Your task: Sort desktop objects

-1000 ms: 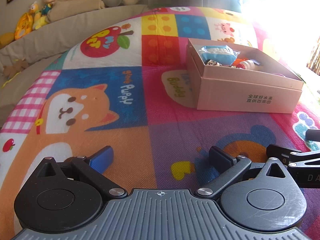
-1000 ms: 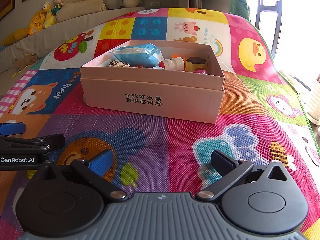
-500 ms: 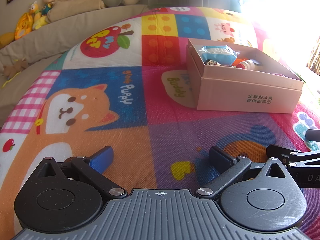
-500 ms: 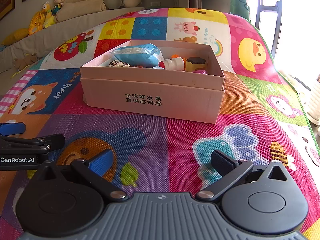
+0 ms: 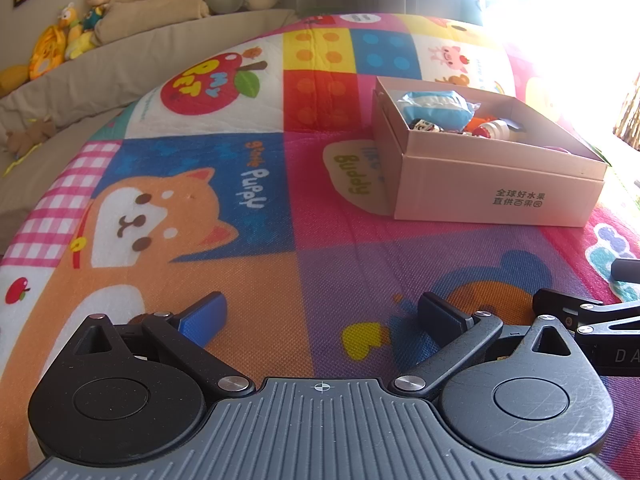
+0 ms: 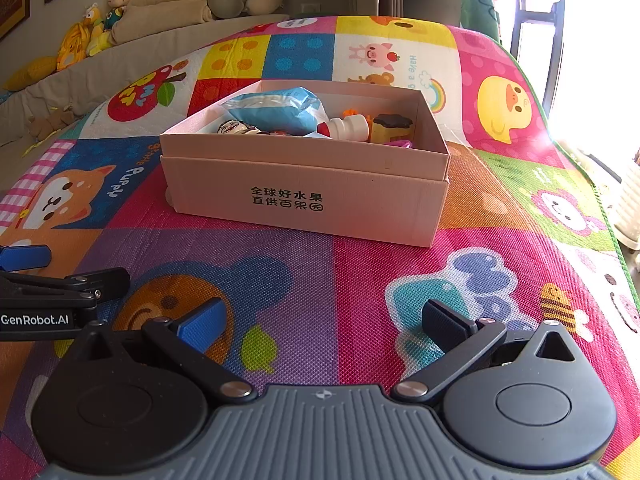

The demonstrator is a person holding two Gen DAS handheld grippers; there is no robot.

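Resting low over the play mat (image 6: 280, 272), both tongs are released and carry nothing: left tongs (image 5: 320, 316), right tongs (image 6: 324, 318), side by side. Ahead, the pink box (image 6: 308, 196) holds the blue pouch (image 6: 276, 114), small bottle (image 6: 348, 128) and other toys. No loose item shows on the mat; sorting looks finished. Next move, likely, is only withdrawal.

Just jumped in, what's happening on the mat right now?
Nothing is being handled. The left hand-held gripper and right hand-held gripper both sit open and empty, low over the play mat. The pink box ahead holds a blue packet, a small white bottle and other small toys.
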